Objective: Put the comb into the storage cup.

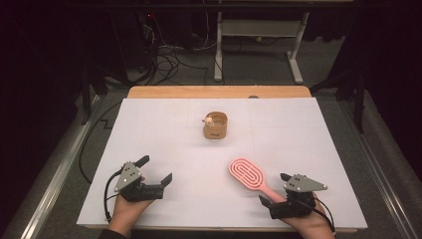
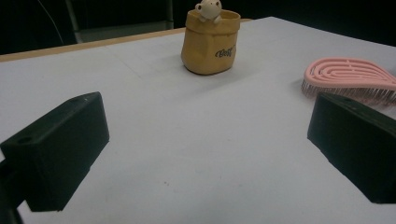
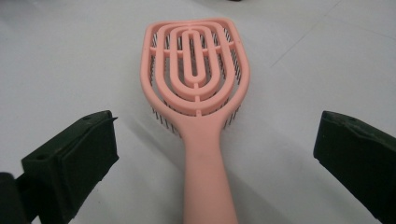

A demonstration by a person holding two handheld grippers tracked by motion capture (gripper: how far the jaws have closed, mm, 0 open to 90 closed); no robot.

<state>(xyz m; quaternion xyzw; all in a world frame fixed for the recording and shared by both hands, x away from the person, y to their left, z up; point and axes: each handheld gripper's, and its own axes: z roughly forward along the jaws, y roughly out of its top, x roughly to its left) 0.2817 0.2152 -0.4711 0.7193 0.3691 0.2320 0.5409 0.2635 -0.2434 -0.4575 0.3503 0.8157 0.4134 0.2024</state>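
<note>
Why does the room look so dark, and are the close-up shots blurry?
High view: the white table is lit, surroundings nearly black. Left gripper view: the tan pot is slightly soft. Right gripper view: the pink hairbrush is fairly sharp, casting a soft shadow.

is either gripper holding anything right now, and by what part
Nothing is held. The right gripper is open, its jaws either side of the pink hairbrush handle without touching it. The left gripper is open over bare table.
</note>
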